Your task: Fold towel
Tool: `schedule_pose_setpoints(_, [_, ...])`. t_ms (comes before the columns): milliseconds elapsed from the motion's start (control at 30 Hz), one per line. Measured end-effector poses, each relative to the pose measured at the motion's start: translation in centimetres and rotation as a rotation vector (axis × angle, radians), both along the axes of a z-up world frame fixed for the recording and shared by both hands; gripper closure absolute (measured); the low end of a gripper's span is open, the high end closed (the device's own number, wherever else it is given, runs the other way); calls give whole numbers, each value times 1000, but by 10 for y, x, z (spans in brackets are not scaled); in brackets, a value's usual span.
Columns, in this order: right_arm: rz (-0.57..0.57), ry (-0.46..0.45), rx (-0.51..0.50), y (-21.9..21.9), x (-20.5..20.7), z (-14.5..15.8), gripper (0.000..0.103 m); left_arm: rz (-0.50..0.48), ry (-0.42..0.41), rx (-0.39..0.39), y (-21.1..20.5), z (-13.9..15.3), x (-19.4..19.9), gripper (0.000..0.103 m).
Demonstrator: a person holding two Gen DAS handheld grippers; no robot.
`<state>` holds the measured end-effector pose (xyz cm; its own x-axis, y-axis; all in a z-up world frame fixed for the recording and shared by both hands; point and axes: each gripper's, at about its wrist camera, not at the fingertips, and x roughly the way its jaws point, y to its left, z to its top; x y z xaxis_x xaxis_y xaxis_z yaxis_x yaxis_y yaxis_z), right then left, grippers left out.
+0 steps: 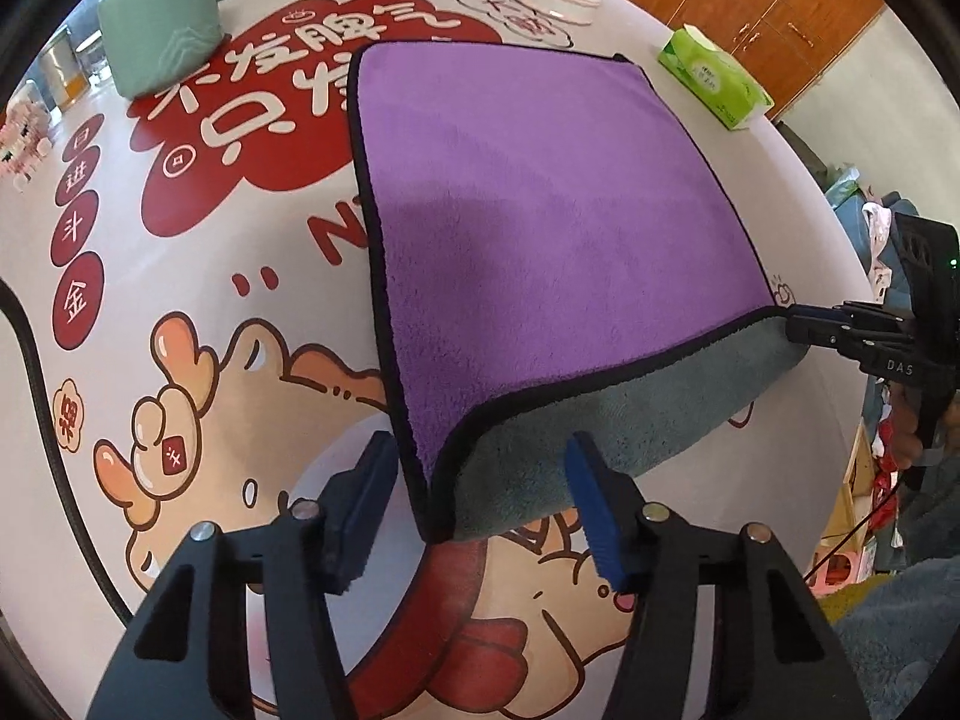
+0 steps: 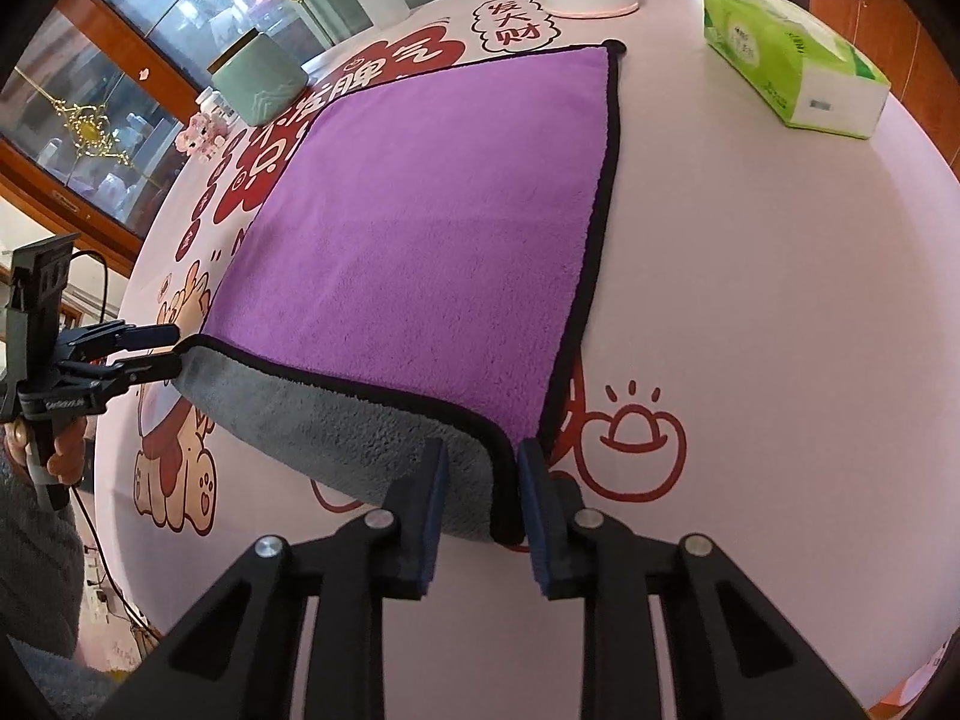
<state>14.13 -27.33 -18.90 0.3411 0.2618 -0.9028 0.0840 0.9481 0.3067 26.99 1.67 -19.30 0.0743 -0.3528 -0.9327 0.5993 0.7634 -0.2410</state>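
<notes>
At nine o'clock on the table (image 1: 150, 276) stands a mint-green container (image 1: 159, 39), beside the red printed lettering. The left gripper (image 1: 480, 510) sits at six o'clock in its own view, jaws spread wide around the near left corner of the towel (image 1: 540, 210), the blue pads (image 1: 591, 504) apart from the cloth. The towel lies purple side up across the table's middle, its near edge lifted and curled so the grey underside shows. At three o'clock in that view, the right gripper (image 1: 798, 324) meets the near right corner; in its own view the right gripper (image 2: 483, 492) has its pads close on either side of that black-bound corner, though a firm pinch cannot be confirmed. A green tissue box (image 2: 792, 72) rests at one o'clock.
</notes>
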Motion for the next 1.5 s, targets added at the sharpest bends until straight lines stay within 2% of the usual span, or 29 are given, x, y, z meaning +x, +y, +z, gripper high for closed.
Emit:
schedule_pose_setpoints(167, [16,-4,-1,0,0,-1,80,-14,24,-22,0,-1,1,53])
schedule_pose_setpoints(500, [19,-2,4,-1,0,-2,86,-47,22,4,-17,-5,-3,59])
schedule_pose_setpoints(700, [19,10,1,-4,-1,-5,86,-50,30,17,-14,-6,0,70])
schedule_pose_setpoints(867, [21,15,9,-4,-1,-7,86,-55,38,31,-16,-9,0,71])
schedule_pose_setpoints(1000, [28,13,6,-4,0,-7,91,-54,45,62,-13,-16,1,71])
schedule_pose_setpoints(1100, [29,9,3,-4,0,-6,91,-43,54,47,-11,-17,2,71])
schedule_pose_setpoints(1267, [28,7,4,-3,0,-5,92,-35,47,42,-8,-16,4,88])
schedule_pose_setpoints(1500, [27,-1,2,-4,-1,-3,95,-22,24,65,-1,-14,5,96])
